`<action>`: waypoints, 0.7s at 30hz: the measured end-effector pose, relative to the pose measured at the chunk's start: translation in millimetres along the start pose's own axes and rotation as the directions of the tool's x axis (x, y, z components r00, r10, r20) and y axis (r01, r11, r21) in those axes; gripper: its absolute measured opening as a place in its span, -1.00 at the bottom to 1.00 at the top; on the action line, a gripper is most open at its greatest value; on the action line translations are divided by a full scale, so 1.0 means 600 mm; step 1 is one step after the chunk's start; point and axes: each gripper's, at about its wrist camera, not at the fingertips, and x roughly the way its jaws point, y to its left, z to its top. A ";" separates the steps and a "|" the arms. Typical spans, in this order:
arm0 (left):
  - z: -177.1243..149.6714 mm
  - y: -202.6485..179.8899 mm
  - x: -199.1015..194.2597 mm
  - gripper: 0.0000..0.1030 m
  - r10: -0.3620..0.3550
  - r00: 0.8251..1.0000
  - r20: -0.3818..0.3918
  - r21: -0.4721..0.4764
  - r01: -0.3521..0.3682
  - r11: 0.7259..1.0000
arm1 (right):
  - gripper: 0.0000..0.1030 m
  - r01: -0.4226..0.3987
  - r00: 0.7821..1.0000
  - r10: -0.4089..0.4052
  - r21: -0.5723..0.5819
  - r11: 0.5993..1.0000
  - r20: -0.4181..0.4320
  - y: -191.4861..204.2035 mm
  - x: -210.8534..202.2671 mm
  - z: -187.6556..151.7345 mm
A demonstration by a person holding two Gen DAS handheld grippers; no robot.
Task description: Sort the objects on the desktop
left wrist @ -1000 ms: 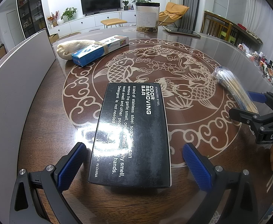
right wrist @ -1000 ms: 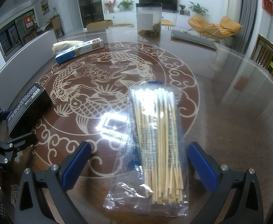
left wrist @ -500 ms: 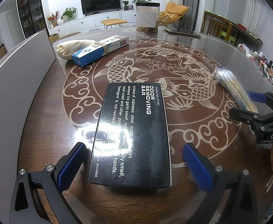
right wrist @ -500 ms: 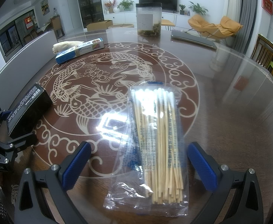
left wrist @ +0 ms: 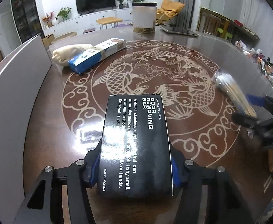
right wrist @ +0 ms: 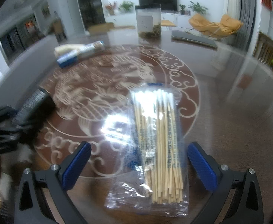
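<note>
Lying flat on the desk [left wrist: 43, 130], the black rectangular cardboard box [left wrist: 134, 145] with white "ODOR REMOVING BAR" lettering sits between the jaws of the left gripper [left wrist: 134, 169], which are closing; the blue pads [left wrist: 91, 169] sit against its two long sides near its close end. That gripper tilts steeply down at the desk, with the box running lengthwise away from it and glare washing over the print.

To the right, the right gripper [right wrist: 139, 161] also slants downward, its jaws spread wide on either side of a clear plastic packet of wooden cotton swabs [right wrist: 155, 145]. Its blue pads stand apart from the packet, which lies on the desk with the white tips pointing away and blue print along the wrapper.

Both things rest on the dark brown round desk under glass, patterned with pale carp and cloud scrolls. At the far left edge a blue and white long carton [left wrist: 97, 56] lies touching a cream knitted glove [left wrist: 69, 53]. Farther back stands a tall clear jar with a black lid [left wrist: 144, 16], and beside it a flat grey tablet [left wrist: 179, 30].
</note>
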 end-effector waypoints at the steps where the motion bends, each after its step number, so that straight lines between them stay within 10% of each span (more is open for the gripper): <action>1: -0.003 -0.002 -0.002 0.12 -0.002 1.000 -0.004 0.008 0.002 1.000 | 0.98 -0.095 0.995 0.095 0.021 0.995 0.006 -0.014 -0.009 0.000; 8: -0.046 0.000 -0.030 0.12 -0.006 1.000 0.012 -0.027 0.007 1.000 | 1.00 -0.099 0.993 0.109 0.162 0.982 -0.052 -0.078 -0.046 0.012; 15: -0.054 -0.009 -0.052 0.12 -0.014 1.000 0.028 -0.022 0.015 1.000 | 0.96 0.035 0.983 -0.042 -0.042 0.999 -0.176 0.004 0.032 0.039; 19: -0.054 0.004 -0.076 0.12 -0.015 0.999 0.044 -0.042 0.017 0.999 | -0.38 0.145 0.974 -0.157 -0.088 0.986 -0.162 0.026 0.046 0.058; 21: -0.053 0.016 -0.093 0.12 -0.025 0.998 0.060 -0.068 0.029 0.997 | -0.39 0.124 0.977 -0.135 -0.075 0.989 -0.164 0.040 0.038 0.065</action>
